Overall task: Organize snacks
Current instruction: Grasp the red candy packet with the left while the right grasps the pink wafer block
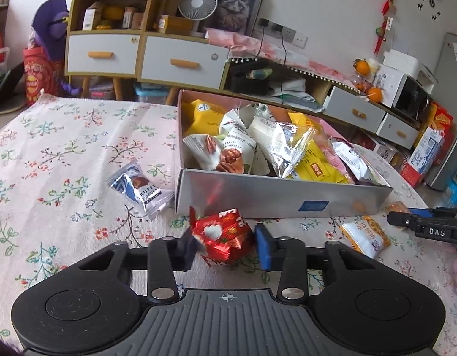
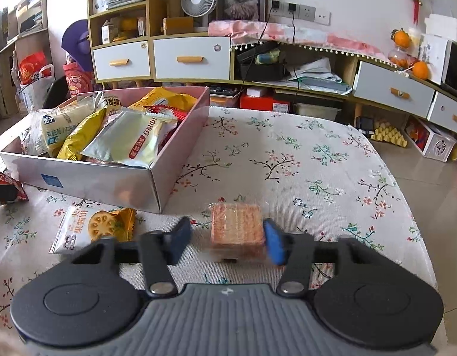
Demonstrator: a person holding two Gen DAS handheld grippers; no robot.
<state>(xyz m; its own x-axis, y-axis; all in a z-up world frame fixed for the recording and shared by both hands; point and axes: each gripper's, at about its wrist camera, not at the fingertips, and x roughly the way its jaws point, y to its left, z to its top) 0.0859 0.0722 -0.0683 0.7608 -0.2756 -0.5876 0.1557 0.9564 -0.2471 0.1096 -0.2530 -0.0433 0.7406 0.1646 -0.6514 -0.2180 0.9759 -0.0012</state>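
Observation:
A silver box [image 1: 276, 194] full of snack packets stands on the floral tablecloth; it also shows in the right wrist view [image 2: 88, 182]. My left gripper [image 1: 225, 244] is around a red foil snack [image 1: 224, 234]; its left finger touches the snack and a small gap shows at the right pad. My right gripper [image 2: 225, 238] is open around an orange cracker pack [image 2: 237, 230], whose right side touches the blue pad [image 2: 274, 244]. A blue truffle packet [image 1: 140, 188] lies left of the box. A cookie packet [image 1: 366, 238] lies in front of the box and also shows in the right wrist view [image 2: 93, 227].
The floral tablecloth [image 2: 302, 160] covers the table; its far and right edges drop to the floor. Shelves and drawers [image 2: 189, 59] stand behind. The right gripper's tip [image 1: 427, 227] shows at the right of the left wrist view.

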